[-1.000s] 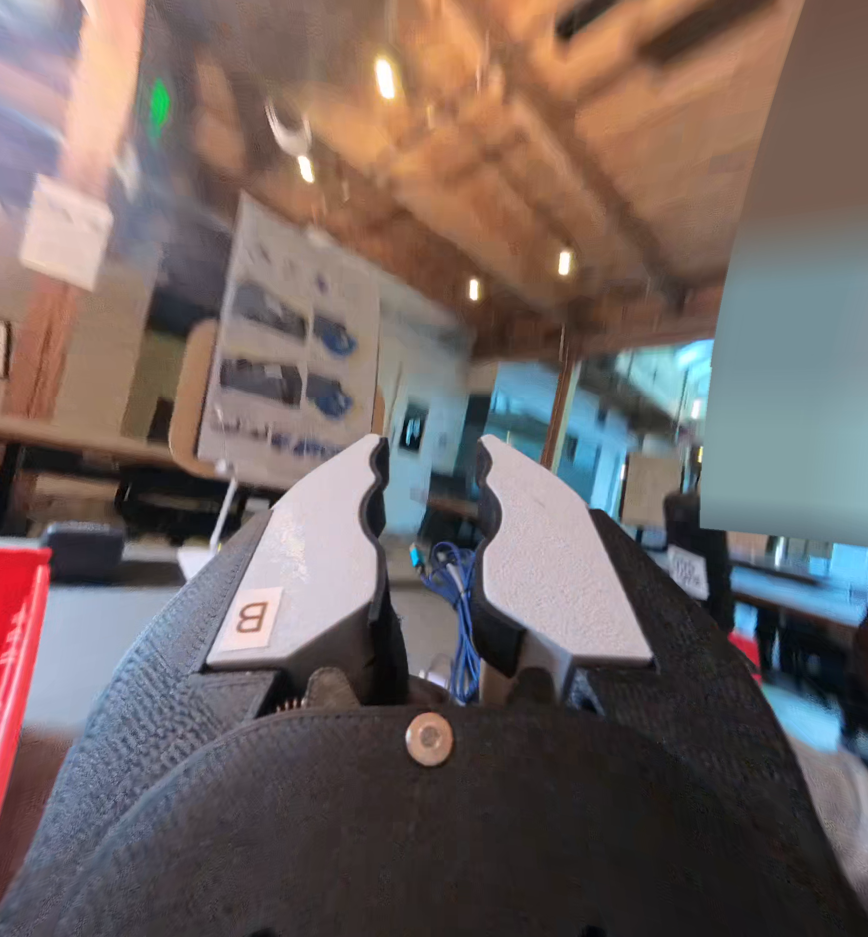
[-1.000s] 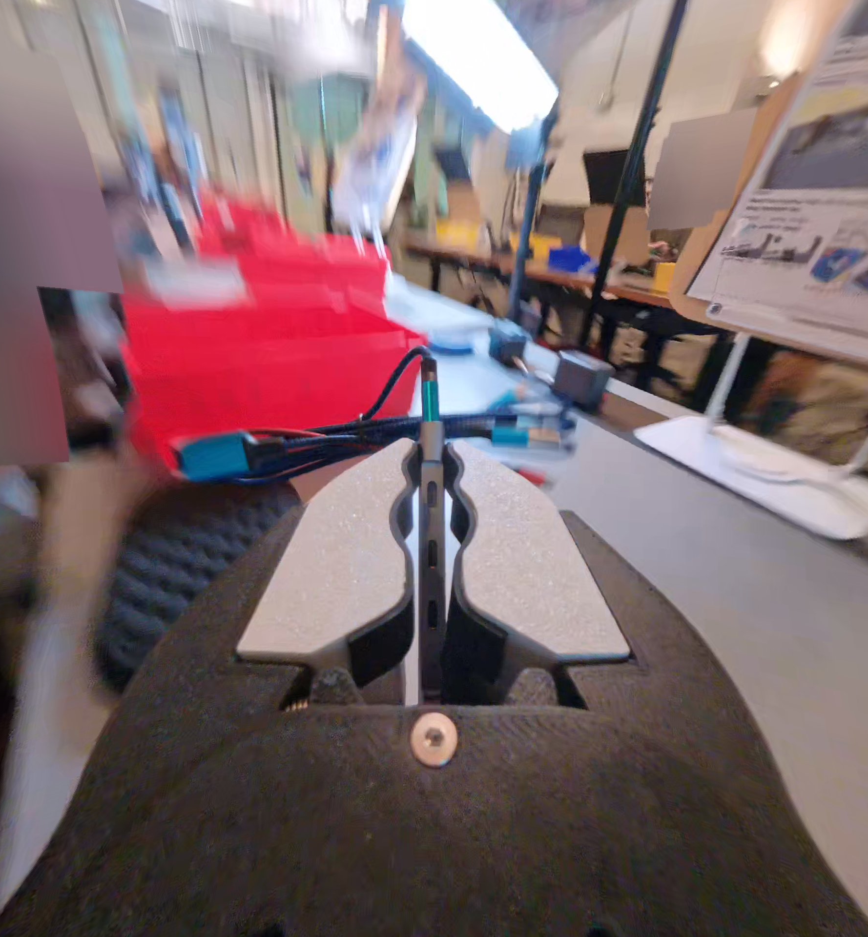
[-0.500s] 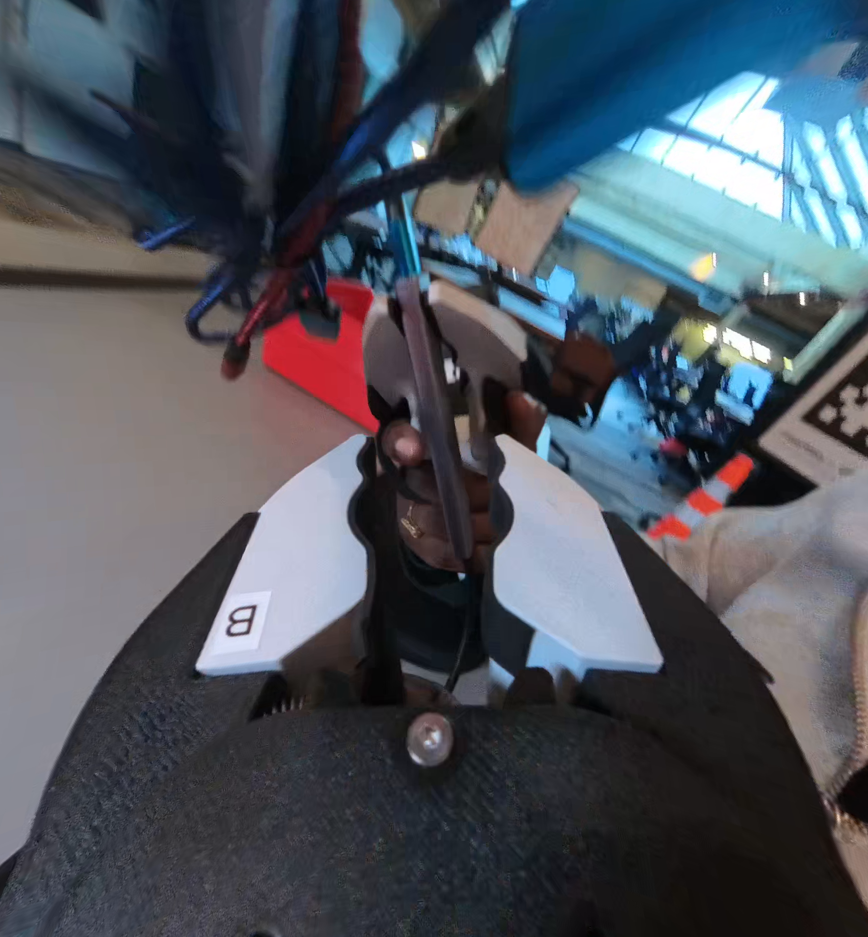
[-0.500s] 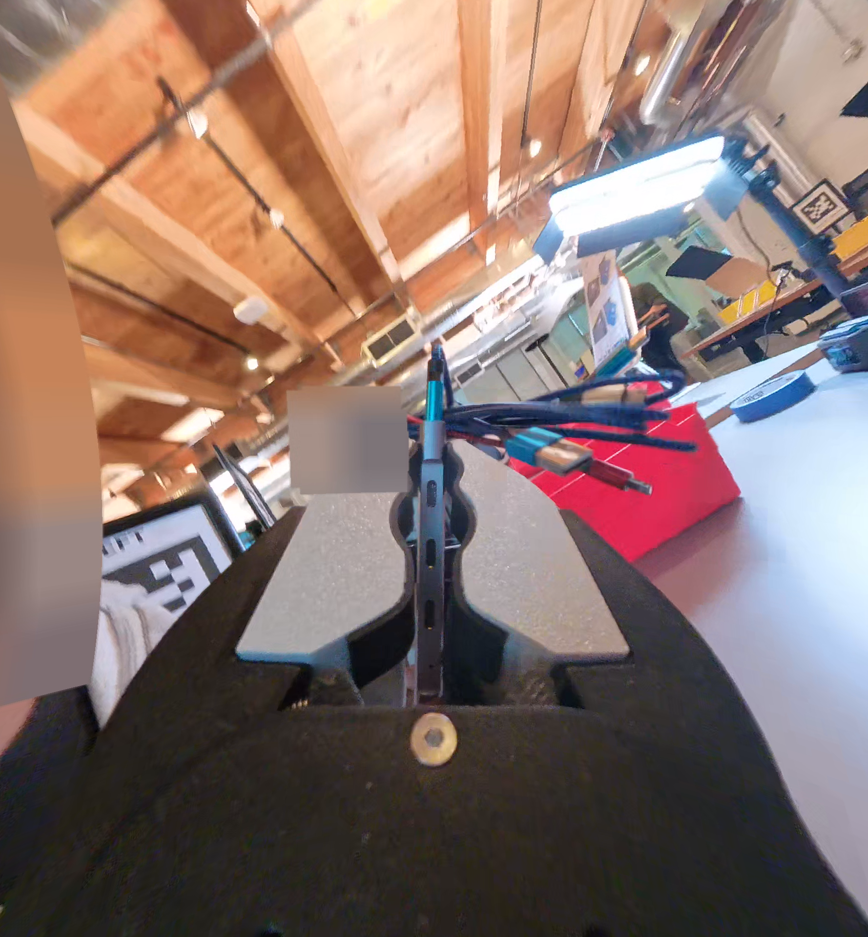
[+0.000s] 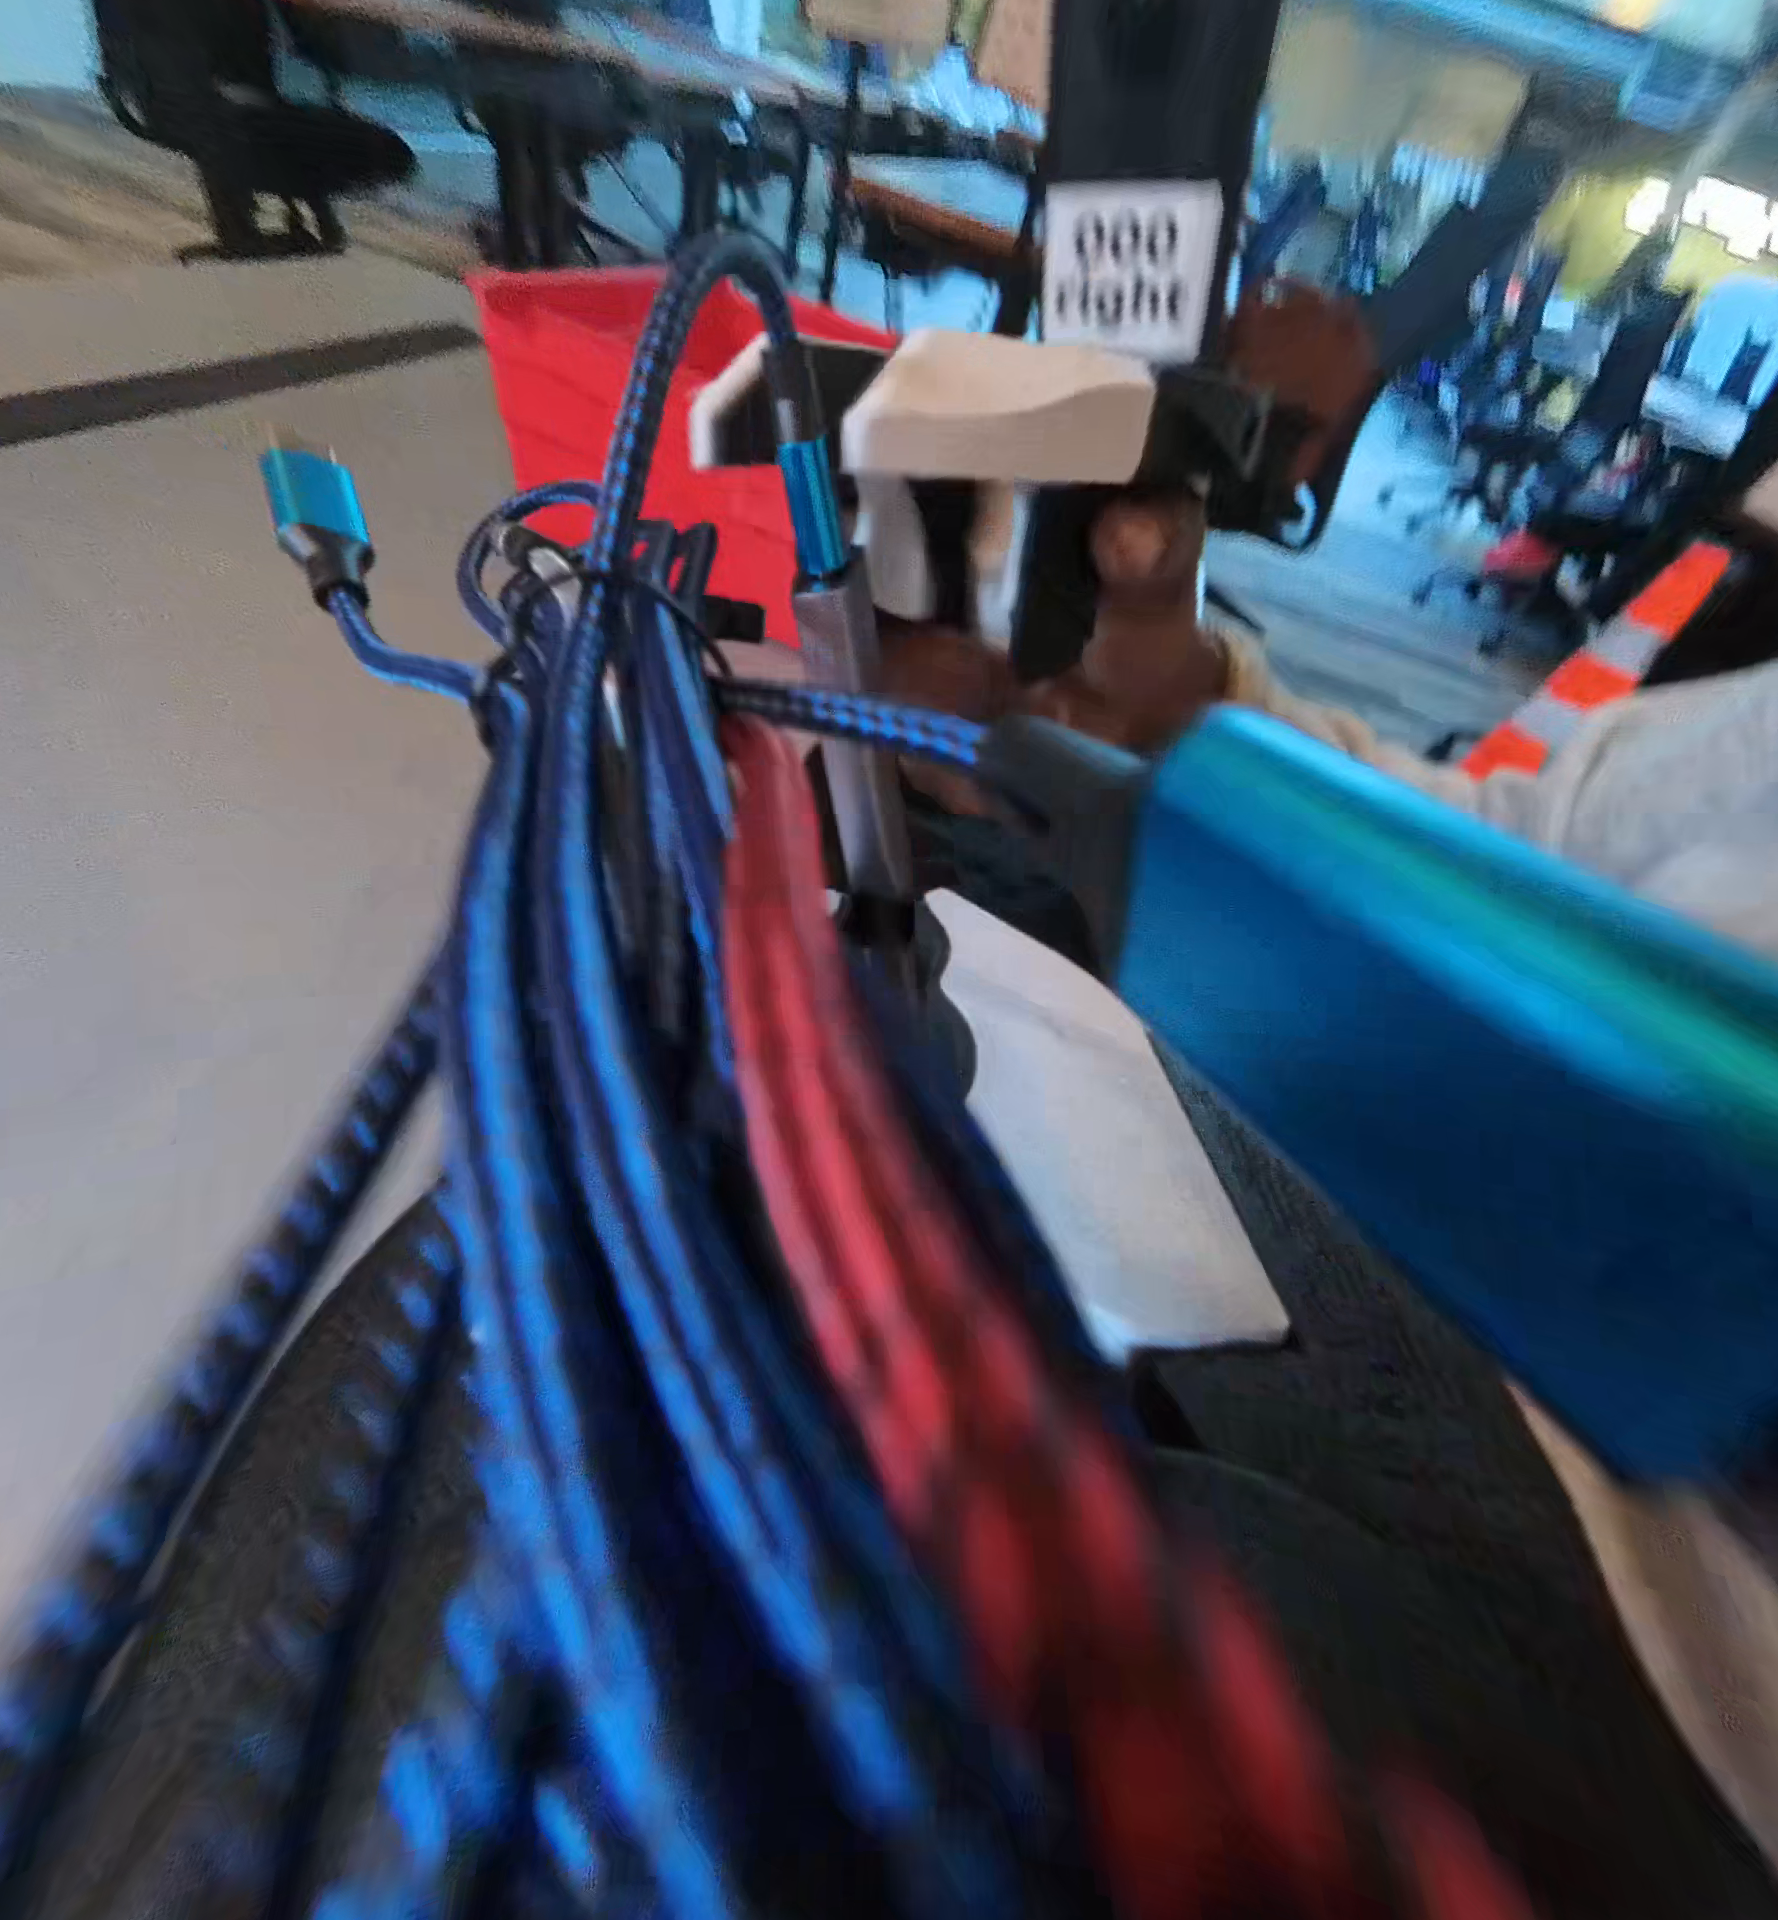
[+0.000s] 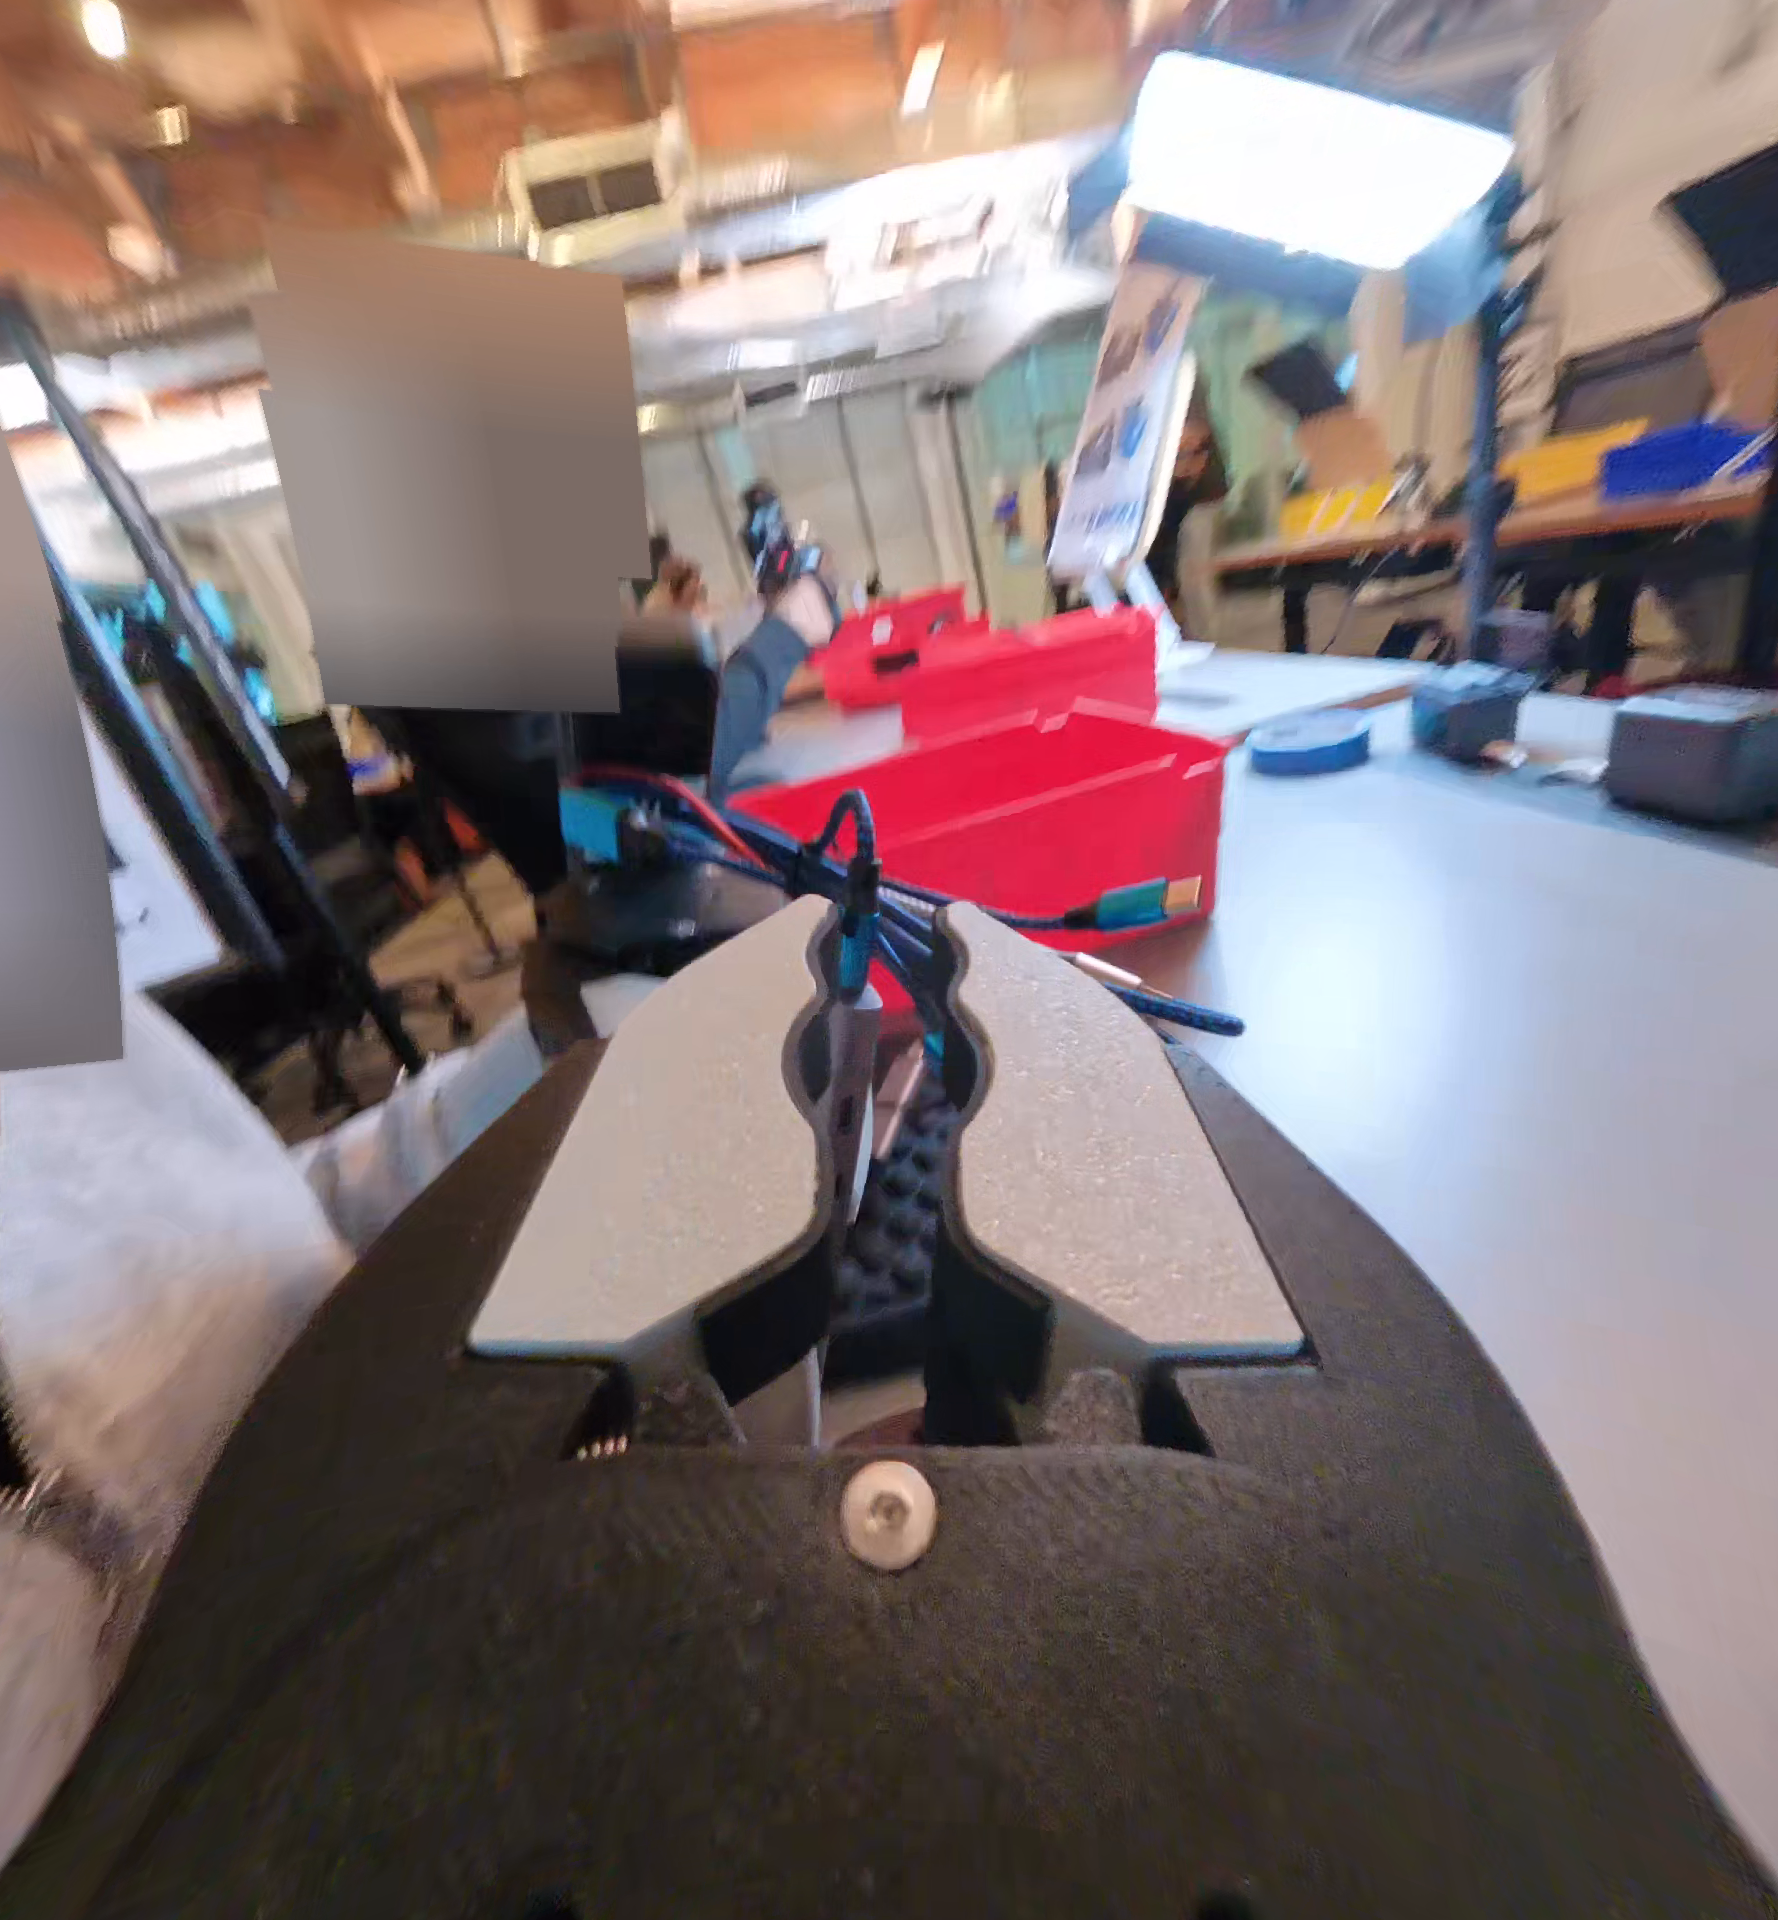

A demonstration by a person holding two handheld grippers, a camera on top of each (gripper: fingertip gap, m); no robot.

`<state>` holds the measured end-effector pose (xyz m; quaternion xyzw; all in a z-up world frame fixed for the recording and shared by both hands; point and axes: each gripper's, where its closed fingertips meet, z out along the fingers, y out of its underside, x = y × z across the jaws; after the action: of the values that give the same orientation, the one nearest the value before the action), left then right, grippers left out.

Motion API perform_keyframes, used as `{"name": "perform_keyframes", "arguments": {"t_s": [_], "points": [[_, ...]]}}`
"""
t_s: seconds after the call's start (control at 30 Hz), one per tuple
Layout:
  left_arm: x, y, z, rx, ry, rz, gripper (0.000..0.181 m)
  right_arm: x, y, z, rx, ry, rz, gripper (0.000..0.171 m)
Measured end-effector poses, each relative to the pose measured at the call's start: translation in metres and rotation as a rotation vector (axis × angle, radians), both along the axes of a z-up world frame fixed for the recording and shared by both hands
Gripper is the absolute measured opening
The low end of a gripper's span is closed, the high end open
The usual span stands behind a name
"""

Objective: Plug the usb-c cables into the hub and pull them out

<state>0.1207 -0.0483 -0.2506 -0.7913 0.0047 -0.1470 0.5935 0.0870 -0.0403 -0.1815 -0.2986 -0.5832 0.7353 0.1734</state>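
I am seeing my right gripper (image 6: 883, 940) standing narrowly parted around the hub (image 6: 852, 1081) at frame centre; cables (image 5: 594, 1039) are hiding my left gripper's state.

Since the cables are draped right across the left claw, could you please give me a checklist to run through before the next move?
1. Right claw clamped on the slim grey metal hub: not ok. The jaws stand wider than the hub, which leans against one finger.
2. Blue-sleeved usb-c plug seated in the hub's far end: ok, it shows in both views.
3. Left claw open or shut: cannot tell. The bundle of blue and red braided cables hides one finger.
4. A free plug to take next: ok. A loose blue plug sticks out of the bundle.
5. Hub's side ports unobstructed: cannot tell, too blurred.
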Motion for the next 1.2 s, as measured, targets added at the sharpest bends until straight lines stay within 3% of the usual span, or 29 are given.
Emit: {"name": "perform_keyframes", "arguments": {"t_s": [0.03, 0.17, 0.23, 0.33, 0.4, 0.47, 0.53, 0.73, 0.8, 0.87, 0.97, 1.1, 1.2], "points": [[0.004, -0.002, -0.003, -0.035, 0.030, -0.030, 0.028, 0.004, -0.005, -0.005, 0.046, -0.029, 0.046, 0.017], [0.012, -0.005, -0.010, -0.095, 0.068, -0.122, 0.009, 0.019, -0.016, -0.010, 0.087, -0.056, 0.167, 0.006], [0.010, -0.003, -0.008, -0.080, 0.048, -0.102, 0.019, 0.015, -0.012, -0.009, 0.053, -0.044, 0.146, 0.006], [-0.006, 0.008, 0.001, 0.012, 0.010, 0.057, 0.035, -0.003, 0.007, -0.003, -0.129, -0.068, 0.016, 0.005], [-0.019, 0.016, 0.007, 0.080, 0.008, 0.216, 0.065, -0.015, 0.018, -0.003, -0.249, -0.086, -0.070, 0.005], [-0.018, 0.024, 0.004, 0.102, 0.072, 0.299, 0.074, -0.020, 0.020, -0.005, -0.279, -0.077, -0.128, 0.005], [-0.024, 0.030, -0.008, 0.031, 0.191, 0.381, 0.072, -0.019, 0.017, -0.003, -0.287, -0.055, -0.153, 0.005], [-0.035, 0.034, -0.004, -0.023, 0.451, 0.479, 0.035, -0.010, 0.023, 0.015, -0.246, 0.089, -0.301, 0.006], [-0.043, 0.029, 0.006, -0.044, 0.551, 0.464, 0.023, -0.005, 0.028, 0.022, -0.239, 0.135, -0.335, 0.006], [-0.047, 0.024, 0.016, -0.076, 0.617, 0.389, 0.022, -0.002, 0.032, 0.026, -0.258, 0.153, -0.368, 0.006], [-0.035, 0.010, 0.008, -0.189, 0.465, 0.178, 0.022, -0.002, 0.023, 0.020, -0.224, 0.120, -0.311, 0.007], [-0.033, -0.010, -0.014, -0.344, 0.447, 0.045, 0.021, -0.008, 0.009, 0.002, -0.233, -0.042, -0.150, 0.013], [-0.031, -0.011, -0.023, -0.391, 0.471, 0.034, 0.022, -0.016, 0.001, -0.017, -0.251, -0.219, -0.091, 0.002]]}}
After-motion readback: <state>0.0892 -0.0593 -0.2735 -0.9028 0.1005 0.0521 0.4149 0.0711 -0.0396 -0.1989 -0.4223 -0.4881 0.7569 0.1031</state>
